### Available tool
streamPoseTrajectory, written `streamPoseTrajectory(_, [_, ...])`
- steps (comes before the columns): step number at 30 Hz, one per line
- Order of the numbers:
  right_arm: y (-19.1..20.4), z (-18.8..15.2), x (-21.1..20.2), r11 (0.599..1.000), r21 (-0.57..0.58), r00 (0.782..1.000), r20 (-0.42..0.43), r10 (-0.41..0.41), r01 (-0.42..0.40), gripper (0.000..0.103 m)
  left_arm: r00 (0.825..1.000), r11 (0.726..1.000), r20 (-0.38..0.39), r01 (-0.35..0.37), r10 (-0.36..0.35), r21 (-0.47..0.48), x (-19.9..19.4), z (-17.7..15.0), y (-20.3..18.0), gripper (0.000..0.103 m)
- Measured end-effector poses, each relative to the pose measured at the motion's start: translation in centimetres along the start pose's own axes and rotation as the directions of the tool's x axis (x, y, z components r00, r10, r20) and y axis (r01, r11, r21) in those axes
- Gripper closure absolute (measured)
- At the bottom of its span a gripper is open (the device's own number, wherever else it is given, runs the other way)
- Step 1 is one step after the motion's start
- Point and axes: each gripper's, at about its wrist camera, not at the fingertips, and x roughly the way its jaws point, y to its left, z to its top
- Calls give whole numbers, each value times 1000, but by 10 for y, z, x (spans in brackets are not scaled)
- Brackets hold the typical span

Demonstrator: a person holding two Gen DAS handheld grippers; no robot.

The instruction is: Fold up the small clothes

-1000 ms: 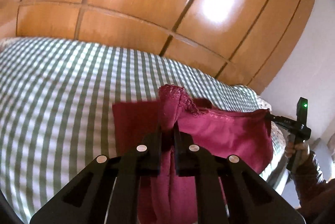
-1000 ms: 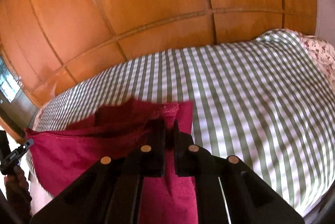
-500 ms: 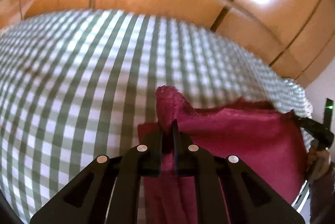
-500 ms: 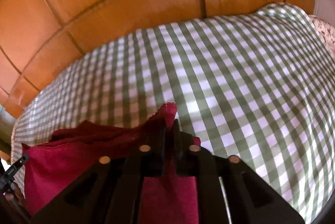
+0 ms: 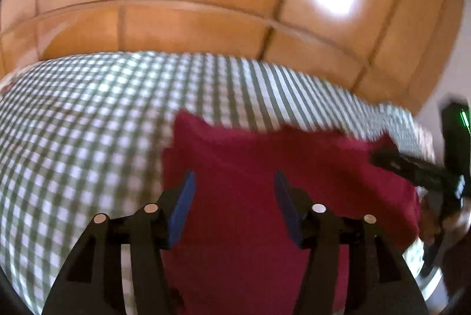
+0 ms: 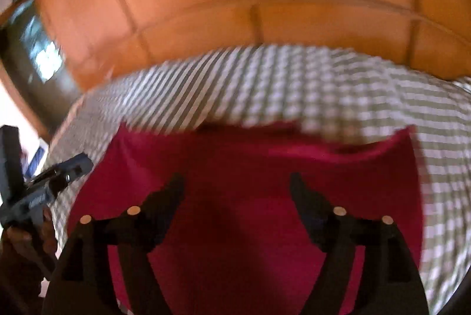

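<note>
Both left gripper (image 5: 234,182) and right gripper (image 6: 237,185) opening, nothing pinched; crimson garment (image 5: 265,167) lies on green gingham bedcover (image 5: 73,123)

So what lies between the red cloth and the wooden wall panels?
Only the green checked bedcover lies between the red cloth and the wooden panels; both wrist views show this.

Bedroom: gingham-covered bed (image 5: 88,138), wooden wardrobe doors (image 5: 191,29).
</note>
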Motion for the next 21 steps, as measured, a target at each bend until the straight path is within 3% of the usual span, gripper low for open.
streamPoseTrajectory(2, [0,3,39,995,16,991,-93,-96,98,25,997,999,-71,-33,31,-21,18,-12,3,47])
streamPoseTrajectory(4, [-8,6,56,991,64,990,-88,-112,118,21,990,993,-142,-30,13,-115,36,-25,20,50])
streamPoseTrajectory(9, [-1,9,56,983,41,982,-71,-177,180,19,992,993,-116,-67,55,-99,18,-26,11,51])
streamPoseTrajectory(15, [-3,-17,7,986,65,987,24,-156,154,16,994,989,-56,-96,90,-115,-15,-27,4,47])
streamPoseTrajectory(17, [-9,-28,-9,985,91,988,40,-148,144,16,992,989,-50,-117,113,-93,-20,-28,-4,28])
streamPoseTrajectory(19, [-23,-47,-28,979,138,986,56,-158,149,16,988,986,-37,-154,152,-70,-26,-32,-13,27])
streamPoseTrajectory(21, [-37,-66,-45,970,186,982,69,-174,159,16,989,988,-35,-147,145,-54,-31,-36,-18,27])
